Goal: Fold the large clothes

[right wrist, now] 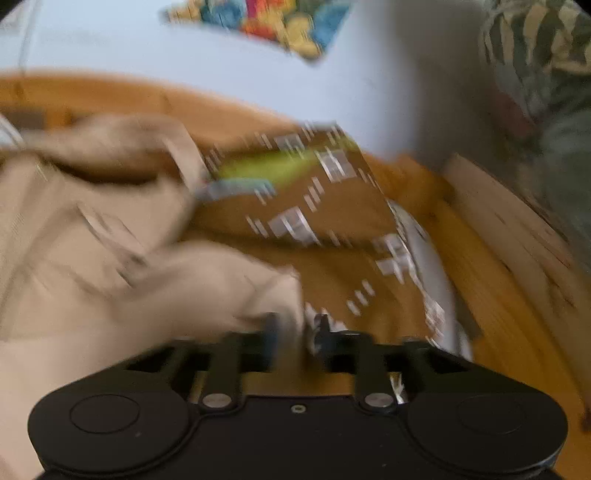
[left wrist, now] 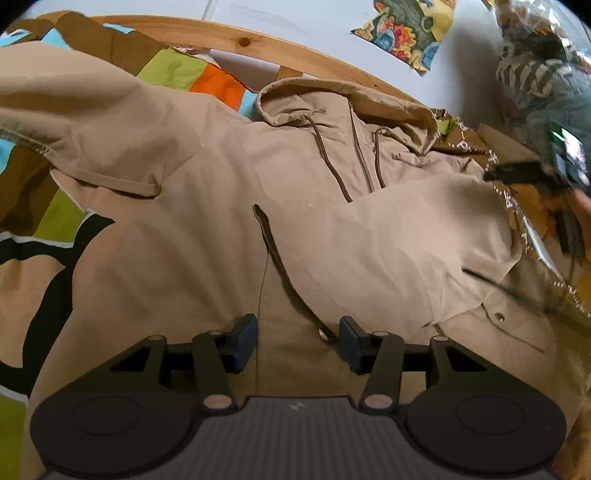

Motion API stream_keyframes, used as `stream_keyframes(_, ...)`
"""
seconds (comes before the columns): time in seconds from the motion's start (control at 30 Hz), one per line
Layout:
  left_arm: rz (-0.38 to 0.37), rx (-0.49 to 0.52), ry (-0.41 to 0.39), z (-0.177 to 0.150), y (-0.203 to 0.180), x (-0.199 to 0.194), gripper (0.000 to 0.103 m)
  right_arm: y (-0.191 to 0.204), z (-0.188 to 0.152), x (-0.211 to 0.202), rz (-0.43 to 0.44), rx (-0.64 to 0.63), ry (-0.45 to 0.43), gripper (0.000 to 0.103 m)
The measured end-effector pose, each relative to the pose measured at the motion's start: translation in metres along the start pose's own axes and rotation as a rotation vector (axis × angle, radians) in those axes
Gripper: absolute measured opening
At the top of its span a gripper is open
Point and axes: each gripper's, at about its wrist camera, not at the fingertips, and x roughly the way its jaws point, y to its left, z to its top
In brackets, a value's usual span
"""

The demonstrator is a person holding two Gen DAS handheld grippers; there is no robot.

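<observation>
Jacket [left wrist: 229,229]: tan, hooded, front up, filling the centre of the left view; hood at upper centre, zip and drawcords below it. One sleeve [left wrist: 406,236] lies folded across the chest at centre right; the other sleeve [left wrist: 81,122] at upper left is still spread out. Judged early: one sleeve in, the other sleeve and the body folds remain.

Bedspread [left wrist: 173,68]: patchwork in green, orange, blue and brown, under the jacket, showing at left and upper left.

Bed frame [left wrist: 243,40]: pale wood, curving along the top.

Wall [left wrist: 314,22]: white, with a flowered cloth [left wrist: 406,33] at upper right.

Person [left wrist: 546,92]: patterned sleeve at right edge.

Left gripper [left wrist: 297,341]: bottom centre, jaws apart, nothing between them, over the jacket's front.

Right gripper [right wrist: 295,338]: bottom centre of the blurred right view; tan cloth lies between the jaws, but whether they pinch it cannot be told.
</observation>
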Motion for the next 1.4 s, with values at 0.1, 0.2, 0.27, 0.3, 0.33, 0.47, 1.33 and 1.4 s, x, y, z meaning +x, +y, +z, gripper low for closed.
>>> stream_keyframes(0.1,-0.004,-0.015,-0.011,0.000,0.001,-0.001,0.055,-0.019,-0.024,-0.028,0.058,0.092,-0.077,0.054)
stream_keyframes(0.2,-0.024,-0.035,-0.029,0.001,0.002,-0.003,0.057,-0.022,-0.059,-0.071,0.088,0.048,-0.180,0.068)
stream_keyframes(0.27,-0.029,-0.041,-0.036,0.001,0.002,-0.004,0.057,-0.020,-0.079,-0.085,0.114,0.001,-0.186,0.070)
stream_keyframes(0.3,-0.024,-0.035,-0.035,0.001,0.000,-0.003,0.057,-0.022,-0.092,-0.090,0.136,0.004,-0.177,0.069)
stream_keyframes(0.33,-0.017,-0.028,-0.032,0.001,-0.001,-0.003,0.057,-0.025,-0.103,-0.093,0.157,0.023,-0.159,0.067)
stream_keyframes(0.47,0.005,-0.014,-0.020,-0.002,-0.003,-0.002,0.057,-0.039,-0.127,-0.091,0.207,0.152,-0.068,0.037)
stream_keyframes(1.33,0.018,0.109,0.008,-0.001,-0.025,0.016,0.053,-0.025,-0.140,-0.078,0.051,0.117,-0.048,0.001)
stream_keyframes(1.4,0.019,0.114,0.005,-0.001,-0.026,0.016,0.053,-0.036,-0.140,-0.071,0.080,0.223,-0.027,0.004)
